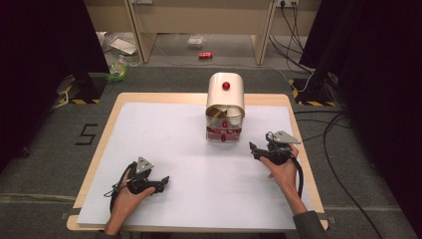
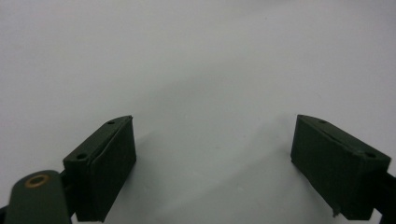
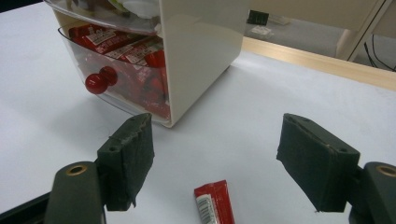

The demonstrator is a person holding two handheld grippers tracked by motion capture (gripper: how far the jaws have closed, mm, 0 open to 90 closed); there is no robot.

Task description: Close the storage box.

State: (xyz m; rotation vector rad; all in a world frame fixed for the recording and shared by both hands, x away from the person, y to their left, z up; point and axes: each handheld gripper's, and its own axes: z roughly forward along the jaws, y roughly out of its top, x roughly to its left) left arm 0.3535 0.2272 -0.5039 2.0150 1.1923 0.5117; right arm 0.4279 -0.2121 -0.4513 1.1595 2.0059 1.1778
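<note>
A cream drawer cabinet [image 1: 225, 94] with red knobs stands at the back middle of the white sheet [image 1: 199, 164]. In the right gripper view the cabinet [image 3: 201, 42] is close ahead, and its clear lower drawer [image 3: 126, 70] with a red knob [image 3: 97, 84] holds several red packets. One red packet [image 3: 215, 203] lies on the sheet, low between my right gripper's [image 3: 215, 140] open jaws and untouched by them. In the high view my right gripper [image 1: 254, 148] sits just right of the cabinet's front. My left gripper [image 1: 165, 180] rests at the front left, and its jaws [image 2: 212, 135] stand open over bare sheet.
The sheet covers a wooden table [image 1: 109, 119] whose edge shows all round. Cables [image 1: 328, 134] run over the floor on the right. A red can [image 1: 205, 56] and litter lie on the floor behind the table, in front of wooden furniture.
</note>
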